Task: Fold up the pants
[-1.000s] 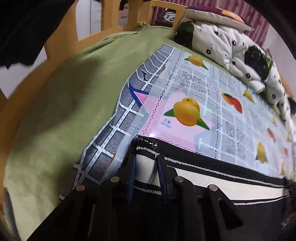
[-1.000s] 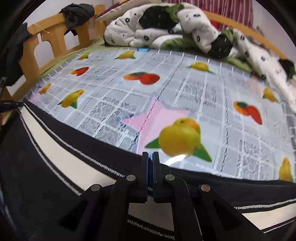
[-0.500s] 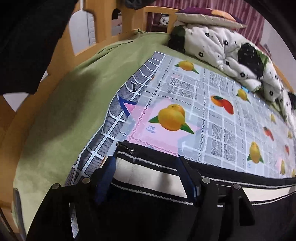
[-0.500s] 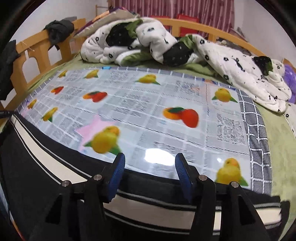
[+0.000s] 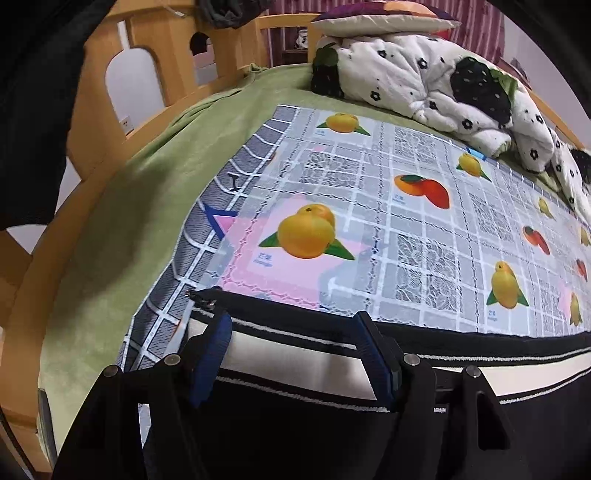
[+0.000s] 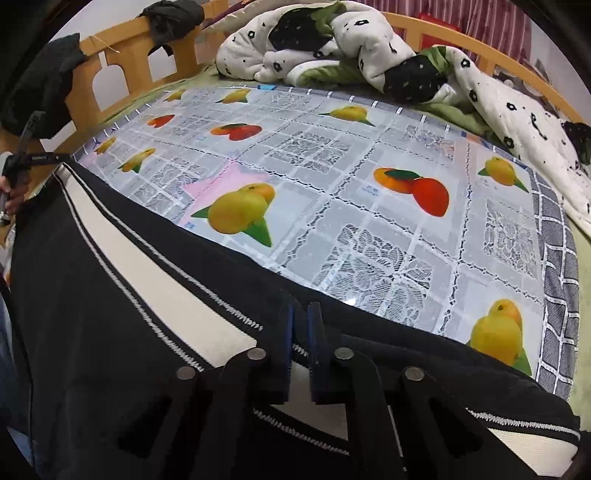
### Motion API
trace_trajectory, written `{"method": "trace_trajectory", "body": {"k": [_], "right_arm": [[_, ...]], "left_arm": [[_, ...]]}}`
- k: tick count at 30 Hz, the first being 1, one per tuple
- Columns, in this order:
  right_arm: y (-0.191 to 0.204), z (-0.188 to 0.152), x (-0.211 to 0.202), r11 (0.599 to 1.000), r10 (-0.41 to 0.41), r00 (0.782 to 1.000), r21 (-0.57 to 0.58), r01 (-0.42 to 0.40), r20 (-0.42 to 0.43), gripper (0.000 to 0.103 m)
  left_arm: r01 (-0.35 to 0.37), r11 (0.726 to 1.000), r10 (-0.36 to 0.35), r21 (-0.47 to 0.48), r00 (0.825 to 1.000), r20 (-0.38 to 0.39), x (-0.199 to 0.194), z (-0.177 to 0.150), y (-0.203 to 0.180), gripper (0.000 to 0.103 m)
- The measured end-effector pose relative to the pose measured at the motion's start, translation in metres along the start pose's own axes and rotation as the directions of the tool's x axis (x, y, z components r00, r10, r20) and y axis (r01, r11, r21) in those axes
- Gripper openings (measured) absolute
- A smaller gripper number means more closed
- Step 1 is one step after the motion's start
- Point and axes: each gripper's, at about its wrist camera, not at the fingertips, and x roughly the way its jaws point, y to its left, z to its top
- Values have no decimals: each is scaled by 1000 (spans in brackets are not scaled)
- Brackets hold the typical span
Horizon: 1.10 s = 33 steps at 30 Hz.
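The pants lie flat along the near edge of the bed, black fabric with a broad cream side stripe edged in white zigzag stitching. In the left wrist view the left gripper has its blue-padded fingers spread wide, straddling the stripe near the pants' end, where a small metal zipper pull shows at 10 o'clock from the fingers; nothing is pinched between them. In the right wrist view the right gripper has its fingers drawn nearly together, with a thin fold of the pants at the stripe's stitched edge caught in the narrow slit. The pants run from there toward 9 o'clock, to where the other tool is seen at the frame's edge. Under them lies a glossy plastic mat printed with mangoes, lace squares and a grey grid border, over a soft green sheet. At 12 to 2 o'clock a rumpled white quilt with black flowers is heaped, a pillow on top. A wooden bed rail with arched cutouts carries dark clothing.
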Motion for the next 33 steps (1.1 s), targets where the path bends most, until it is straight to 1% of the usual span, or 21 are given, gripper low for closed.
{"method": "trace_trajectory", "body": {"k": [3,7,8,11,12,14,15,17,19,20,21,22,23,24,26,28,29,30,31,32,33], "right_arm": [[-1,-5,-2,1000,-10,1000,5,10,28,3],[-4,6,-20,999,-35,992,19,33,118,3],[-4,7,-17,999,-39,993,30,36,110,3],[-2,1,11,997,-68,997,30,67,36,4],[-1,0,9,996,-86,995,27,85,57,5],[-8,0,-5,994,-100,993,52,97,60,19],[-16,-2,-16,988,-140,988,75,135,67,21],[-33,-11,-36,969,-218,971,136,205,96,34],[-58,-25,-48,932,-306,950,225,285,65,34],[-74,-36,-46,912,-319,947,285,295,39,31],[-82,-42,-44,907,-303,952,317,275,39,22],[-92,-48,-41,888,-299,953,380,260,47,10],[-94,-49,-39,875,-321,946,395,280,40,2],[-94,-46,-37,859,-360,932,399,321,26,0],[-89,-39,-34,841,-406,914,395,370,7,0],[-85,-38,-37,832,-427,904,392,393,-2,0],[-82,-39,-43,828,-426,905,405,389,2,3],[-79,-39,-47,821,-425,905,424,383,4,11],[-77,-40,-51,814,-424,905,440,379,5,27],[-73,-38,-57,804,-426,904,461,376,6,36],[-64,-36,-67,793,-434,901,483,371,21,44]], "left_arm": [[-22,999,22,33,1000,1,-1,-3,-9,66],[-19,999,18,34,1000,20,-7,-2,-13,66],[-16,999,15,34,1000,17,-6,-2,-14,66],[-26,999,26,48,1000,-12,1,-5,-19,66],[-36,998,37,58,999,-19,4,-7,-20,66],[-63,996,65,67,998,-20,6,-10,-20,66],[-67,996,68,65,998,-17,6,-11,-19,66],[-50,998,50,47,999,-10,4,-10,-15,66],[-38,999,39,34,999,-21,6,-9,-12,66],[-32,999,33,21,999,-37,10,-9,-10,66],[-25,1000,26,12,998,-53,13,-9,-9,66],[-21,1000,21,6,998,-63,16,-9,-9,66],[-14,1000,14,-5,997,-75,18,-9,-8,66],[-7,1000,6,-16,997,-81,19,-9,-7,66],[-1,1000,-1,-20,998,-70,15,-9,-8,66],[-1,1000,0,-8,999,-51,10,-9,-11,66],[6,1000,-6,1,999,-38,5,-10,-13,66],[17,1000,-16,4,999,-31,1,-10,-14,66],[33,999,-33,4,999,-27,-3,-11,-16,66],[49,999,-49,1,998,-25,-7,-12,-17,66],[83,997,-83,-4,996,-19,-14,-17,-20,66]]}}
